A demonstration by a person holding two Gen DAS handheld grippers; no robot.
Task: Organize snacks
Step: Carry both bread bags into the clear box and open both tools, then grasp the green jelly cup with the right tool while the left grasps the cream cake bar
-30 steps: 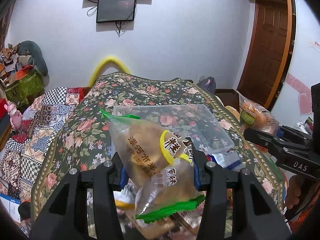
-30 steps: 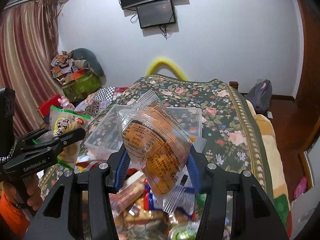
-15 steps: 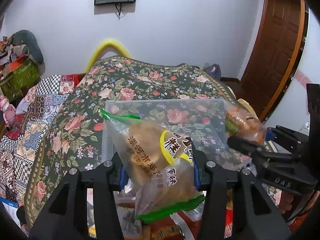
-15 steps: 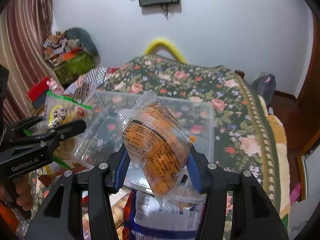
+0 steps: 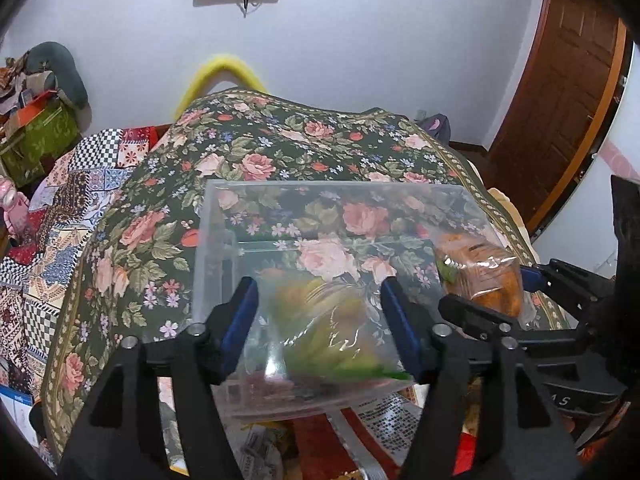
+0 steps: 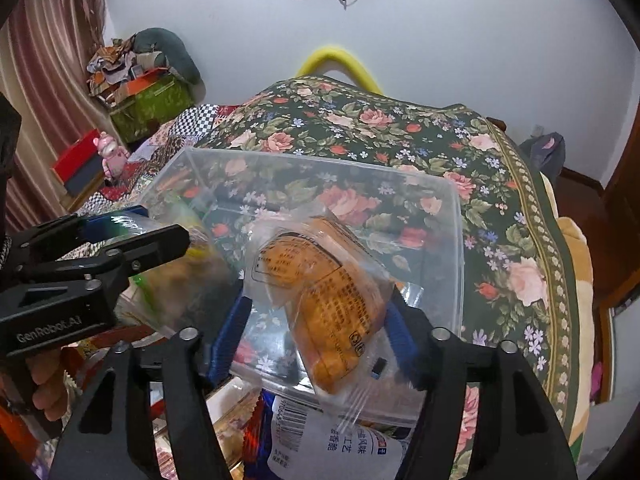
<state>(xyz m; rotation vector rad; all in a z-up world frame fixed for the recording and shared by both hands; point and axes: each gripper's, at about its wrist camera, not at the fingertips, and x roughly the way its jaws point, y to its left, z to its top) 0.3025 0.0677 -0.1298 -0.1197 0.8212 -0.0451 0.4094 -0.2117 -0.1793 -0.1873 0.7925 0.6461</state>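
Note:
A clear plastic bin [image 5: 208, 240] [image 6: 456, 240] stands on the floral bedspread. My left gripper [image 5: 320, 320] is open over the bin's near left part; a green-edged cake packet [image 5: 332, 344] is blurred, dropping between its fingers. My right gripper [image 6: 316, 312] is wide apart over the bin's near right part, with a clear packet of orange cake [image 6: 324, 300] [image 5: 480, 276] between its fingers. I cannot tell if the pads still touch it. The left gripper also shows in the right wrist view [image 6: 120, 240].
Loose snack packets [image 6: 332, 436] [image 5: 384, 408] lie in a pile below both grippers, near the bin's front wall. The floral bedspread [image 5: 280, 148] stretches beyond the bin. A wooden door [image 5: 560, 92] stands at the right. Boxes and clutter [image 6: 148, 96] sit at the left.
Both grippers moved forward and down over the bin. The left gripper's fingers spread and its green-edged packet is falling. The right gripper's fingers widened around the orange packet.

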